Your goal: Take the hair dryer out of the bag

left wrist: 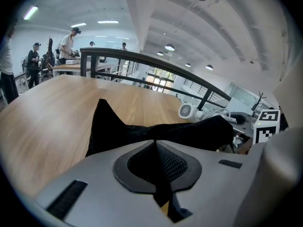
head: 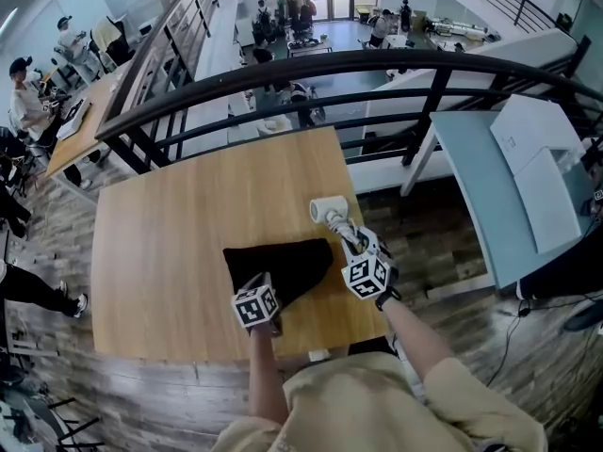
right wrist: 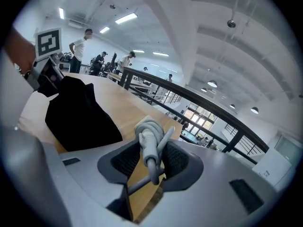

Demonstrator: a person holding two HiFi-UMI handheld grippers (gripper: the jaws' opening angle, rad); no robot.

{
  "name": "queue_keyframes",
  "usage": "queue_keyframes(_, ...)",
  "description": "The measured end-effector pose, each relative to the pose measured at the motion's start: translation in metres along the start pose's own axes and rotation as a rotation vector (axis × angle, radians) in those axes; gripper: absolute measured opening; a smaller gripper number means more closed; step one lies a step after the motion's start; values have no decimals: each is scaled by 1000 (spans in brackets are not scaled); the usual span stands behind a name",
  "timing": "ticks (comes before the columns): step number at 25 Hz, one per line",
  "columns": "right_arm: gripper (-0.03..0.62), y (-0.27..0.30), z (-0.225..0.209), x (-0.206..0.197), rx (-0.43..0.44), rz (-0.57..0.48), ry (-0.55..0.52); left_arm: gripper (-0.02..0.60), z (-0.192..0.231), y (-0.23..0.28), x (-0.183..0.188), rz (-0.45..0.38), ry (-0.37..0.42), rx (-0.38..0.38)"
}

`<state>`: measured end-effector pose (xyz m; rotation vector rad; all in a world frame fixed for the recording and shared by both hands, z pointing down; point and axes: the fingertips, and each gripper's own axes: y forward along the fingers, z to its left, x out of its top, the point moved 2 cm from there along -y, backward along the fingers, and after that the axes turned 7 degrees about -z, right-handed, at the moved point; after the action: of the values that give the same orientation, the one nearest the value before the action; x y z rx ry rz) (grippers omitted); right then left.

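Note:
A black cloth bag (head: 283,264) lies flat on the wooden table (head: 188,243), toward its near edge. My left gripper (head: 271,290) is shut on the bag's near edge; in the left gripper view black cloth (left wrist: 156,131) is pinched between the jaws (left wrist: 156,150). The white hair dryer (head: 330,211) is outside the bag, just right of it, with its round head over the table. My right gripper (head: 350,237) is shut on its handle and coiled grey cord (right wrist: 149,137), which sit between the pads (right wrist: 176,161). The bag (right wrist: 78,115) shows to the left there.
A black metal railing (head: 311,69) runs past the table's far edge, with a lower floor beyond. A pale blue desk (head: 490,186) bearing a white box (head: 537,168) stands to the right. People sit at desks (head: 80,125) at far left.

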<state>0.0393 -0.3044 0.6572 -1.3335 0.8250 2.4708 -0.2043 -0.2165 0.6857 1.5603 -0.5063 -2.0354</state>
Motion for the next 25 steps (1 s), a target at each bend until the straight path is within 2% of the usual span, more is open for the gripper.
queue_keyframes(4, 138, 8, 17, -10, 9, 13, 62, 23, 0, -1, -1, -2, -3, 2)
queue_keyframes(8, 129, 14, 45, -33, 57, 85, 87, 23, -3, 1, -4, 1, 6, -12)
queue_keyframes(13, 130, 18, 57, -45, 69, 135, 132, 23, -7, 3, -6, 7, 30, -25)
queue_keyframes(16, 130, 19, 66, -61, 105, 194, 164, 23, -9, 2, -9, 11, 48, -37)
queue_keyframes(20, 170, 17, 67, -64, 135, 208, 220, 27, -10, -3, -5, 0, 64, -66)
queue_keyframes(22, 200, 13, 68, -62, 163, 200, 242, 58, -10, -7, -1, -12, 66, -85)
queue_keyframes(23, 221, 10, 67, -62, 169, 193, 250, 94, -9, -9, 1, -20, 67, -95)
queue_keyframes(25, 242, 2, 62, -60, 156, 169, 281, 138, -7, -14, 6, -34, 73, -113)
